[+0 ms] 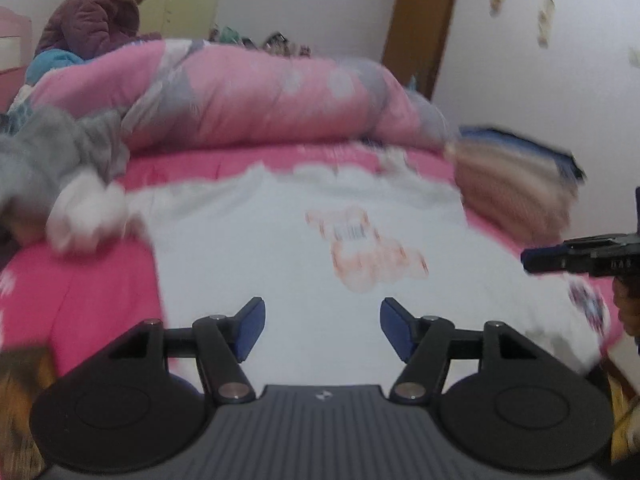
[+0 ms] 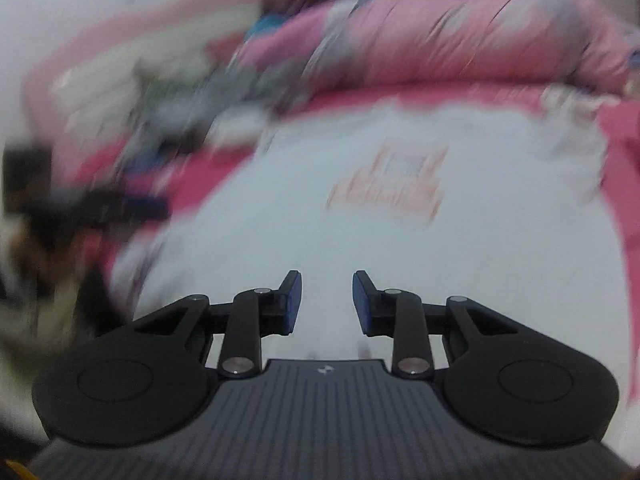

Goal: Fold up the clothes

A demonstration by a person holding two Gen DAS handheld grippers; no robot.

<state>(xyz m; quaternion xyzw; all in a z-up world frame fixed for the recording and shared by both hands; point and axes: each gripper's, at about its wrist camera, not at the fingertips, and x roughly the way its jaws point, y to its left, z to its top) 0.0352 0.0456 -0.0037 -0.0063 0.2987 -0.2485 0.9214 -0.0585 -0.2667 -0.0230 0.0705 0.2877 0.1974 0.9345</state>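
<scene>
Bedroom, pink bed (image 1: 100, 292); rolled quilt (image 1: 256, 92) far, a person (image 1: 96, 12) behind it. White shirt (image 1: 280, 240) with orange print lies spread flat mid-bed, print up. Grey garment (image 1: 52, 160) heaped far left, tan folded pile (image 1: 512, 188) far right. Left gripper (image 1: 322, 326) over shirt's near edge, jaws wide, empty. Right gripper (image 2: 326, 302) likewise, jaws narrower, empty. Shirt looks light, limp, likely to sag: pinch at hem corners or shoulders. Both views blurred.

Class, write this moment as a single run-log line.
phase: approach | left gripper: open, empty | right gripper: open, empty | white T-shirt: spread flat on pink bed, unfolded | views: blurred
</scene>
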